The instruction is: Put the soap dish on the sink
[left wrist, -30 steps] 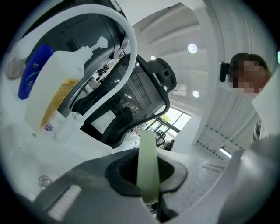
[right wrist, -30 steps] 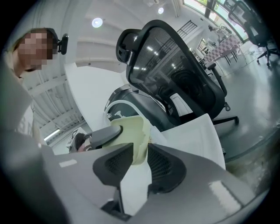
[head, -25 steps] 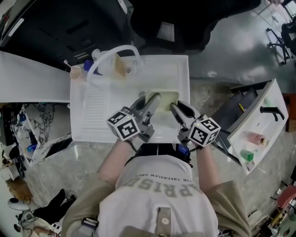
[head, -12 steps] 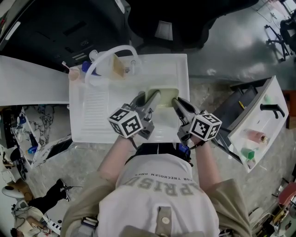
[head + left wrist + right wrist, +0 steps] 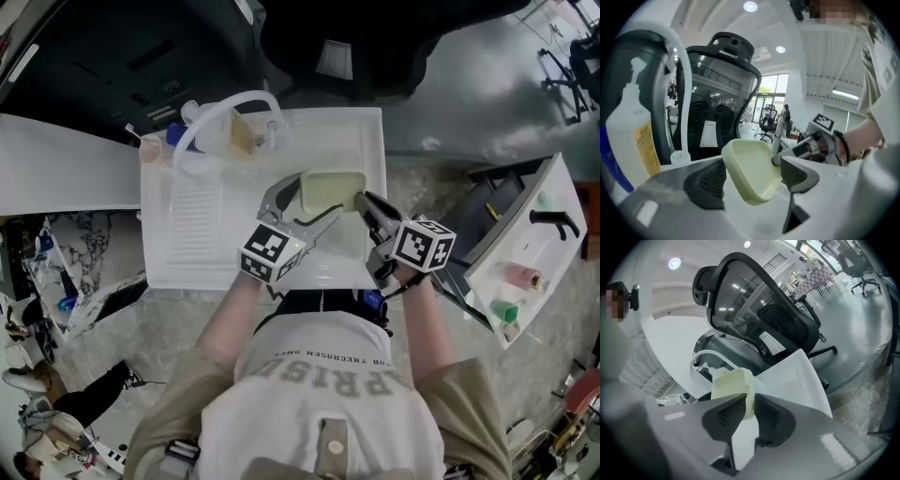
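Soap dish: the pale yellow-green soap dish [image 5: 330,190] is in the upper middle of your head view, over the basin part of the white sink [image 5: 187,246]. It is tipped up on edge, not lying flat.
Right tool: your right tool [image 5: 362,199] is clamped on the dish's right-hand rim. In the right gripper view both pads pinch the thin wall between them.
Left tool: your left tool [image 5: 312,195] is opening, with its jaws spread to either side of the dish. The dish stands between them, but neither pad presses on it.
Contact with sink: in the left gripper view the dish's lower edge looks close to the white surface. You cannot tell from any view whether it touches.
Done so far: the dish is at the sink, and only your right tool carries it.
Left to do: as I judge it, you need to level the dish and rest it flat on the sink. Then let go with the right tool and draw both tools clear.
Nearby: the white hose [image 5: 225,105] and the bottle [image 5: 630,136] stand at the sink's upper-left corner, well apart from the dish.
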